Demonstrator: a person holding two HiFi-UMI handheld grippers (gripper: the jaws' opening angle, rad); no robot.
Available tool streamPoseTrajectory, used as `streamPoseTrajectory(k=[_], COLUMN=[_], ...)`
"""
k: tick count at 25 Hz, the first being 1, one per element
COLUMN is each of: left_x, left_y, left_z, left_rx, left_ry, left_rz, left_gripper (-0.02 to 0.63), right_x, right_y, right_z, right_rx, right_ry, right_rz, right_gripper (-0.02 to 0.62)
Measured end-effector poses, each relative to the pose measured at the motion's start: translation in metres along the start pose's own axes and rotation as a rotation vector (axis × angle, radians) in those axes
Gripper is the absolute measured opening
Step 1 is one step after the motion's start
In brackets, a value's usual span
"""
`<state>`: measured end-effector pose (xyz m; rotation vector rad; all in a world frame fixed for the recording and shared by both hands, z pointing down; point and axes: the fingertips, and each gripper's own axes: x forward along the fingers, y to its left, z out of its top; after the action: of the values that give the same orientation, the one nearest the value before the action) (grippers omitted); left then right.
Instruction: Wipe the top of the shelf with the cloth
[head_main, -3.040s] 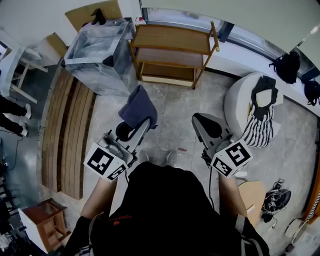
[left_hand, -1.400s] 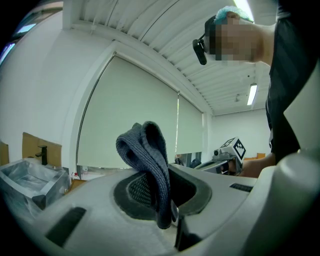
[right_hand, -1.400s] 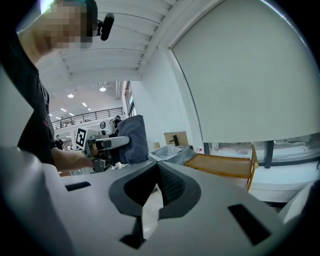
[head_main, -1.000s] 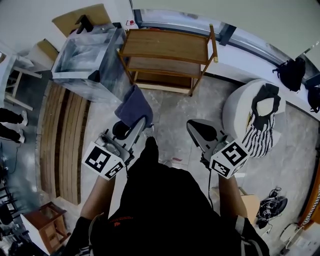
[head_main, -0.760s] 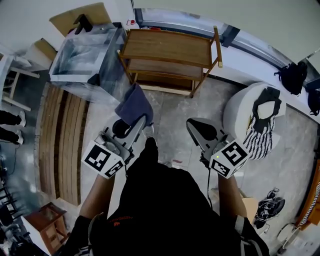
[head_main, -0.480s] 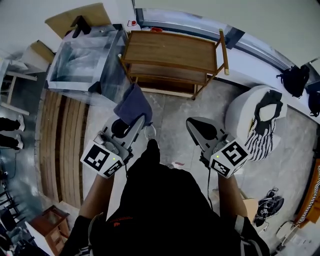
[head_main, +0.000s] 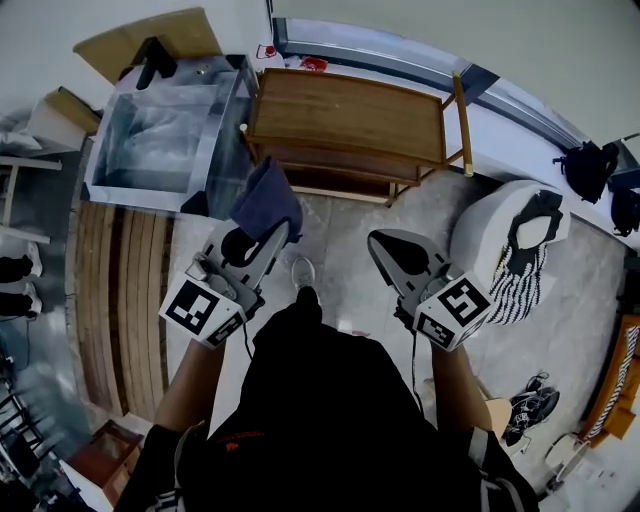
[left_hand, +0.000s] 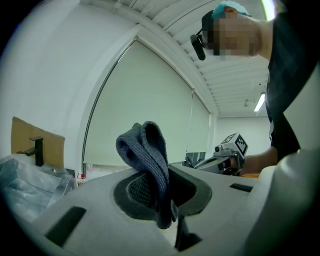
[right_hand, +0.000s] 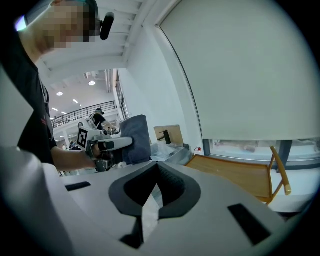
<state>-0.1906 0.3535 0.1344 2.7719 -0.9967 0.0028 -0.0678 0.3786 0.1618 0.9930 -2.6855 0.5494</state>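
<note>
The wooden shelf (head_main: 350, 115) stands against the window wall ahead; its top is bare, and the right gripper view shows it too (right_hand: 240, 175). A grey-blue cloth (head_main: 268, 198) hangs folded from my left gripper (head_main: 258, 232), which is shut on it and held before the shelf's front left corner. In the left gripper view the cloth (left_hand: 146, 150) sticks up between the jaws of the left gripper (left_hand: 156, 187). My right gripper (head_main: 398, 252) is shut with nothing in it, short of the shelf's front; its jaws meet in the right gripper view (right_hand: 155, 172).
A plastic-wrapped box (head_main: 165, 135) stands right beside the shelf on its left, with cardboard (head_main: 140, 40) behind. Wooden planks (head_main: 125, 270) lie on the floor at left. A white pouf (head_main: 480, 225) with a striped bag (head_main: 520, 265) stands at right. Backpacks (head_main: 585, 160) lean at the wall.
The person has stepped toward the shelf, which now looks nearer and larger. Both grippers came forward with them, and the cloth now reaches the shelf's front left corner.
</note>
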Motion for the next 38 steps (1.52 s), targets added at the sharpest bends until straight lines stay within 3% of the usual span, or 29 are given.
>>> streamPoseTrajectory(k=[4,15,28,38], left_x=[0.009,0.041,0.048,0.07], left_y=[0.029,0.095,0.12,0.136], left_z=[-0.001,0.021,0.032,0.038], left_rx=[-0.04,-0.005,0.012,0.012], left_ry=[0.035,0.044,0.02,0.031], left_rz=[-0.008,-0.052,-0.04,0.029], left_gripper=[0.054,0.054,0.054,0.054], right_x=[0.027,0.076,0.087,0.101], right_y=[-0.017,-0.052,-0.065,-0.098], right_z=[0.012,0.057,0.08,0.096], right_rx=[0.012,0.002,-0.017,-0.038], right_ry=[-0.005,-0.036,-0.058,-0.057], right_rz=[-0.024,-0.067,-0.096,-0.046], right_gripper=[0.005,0.005,0.005,0.005])
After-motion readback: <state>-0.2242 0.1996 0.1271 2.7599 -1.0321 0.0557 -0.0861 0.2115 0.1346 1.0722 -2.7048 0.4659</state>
